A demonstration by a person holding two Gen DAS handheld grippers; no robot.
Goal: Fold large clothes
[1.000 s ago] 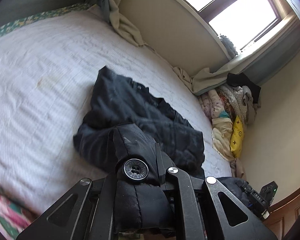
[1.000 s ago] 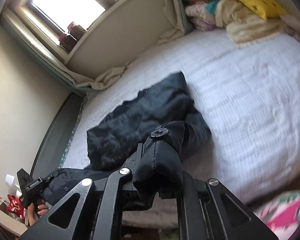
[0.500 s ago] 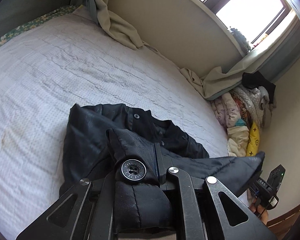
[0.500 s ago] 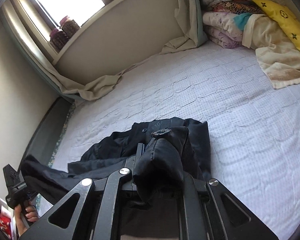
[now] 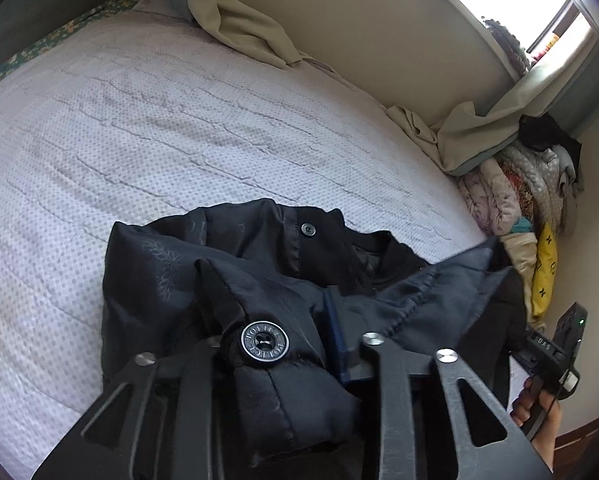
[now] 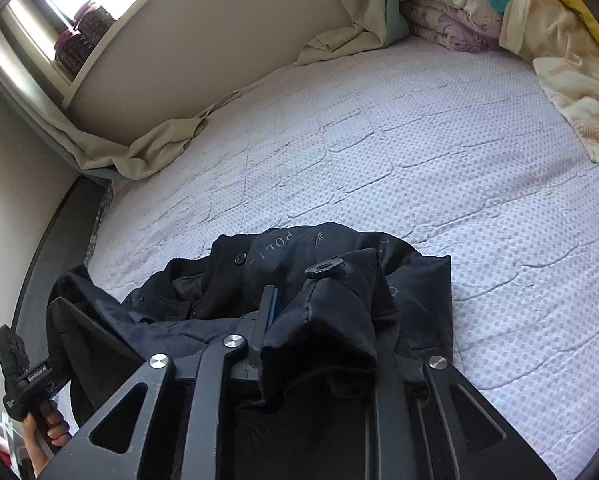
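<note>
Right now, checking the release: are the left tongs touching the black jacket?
Touching. In the left wrist view the black jacket bunches between the opening left tongs, lying against the fingers.

Left wrist: I looked steeply down, close over the black jacket (image 5: 227, 264), window far right | Right wrist: equally near, window far left | Shared: jacket, white bed (image 6: 439, 152), each other's gripper

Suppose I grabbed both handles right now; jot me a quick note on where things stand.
Left claw: jaws opening, a padded fold of the black jacket with a metal button between them.
Right claw: jaws opening too, another jacket fold draped between them.
Jacket: bunched on the white bedspread, its near edge carried over onto the rest.
Done: one fold brought over.
Left: probably let go, pull clear, flatten and fold again.
</note>
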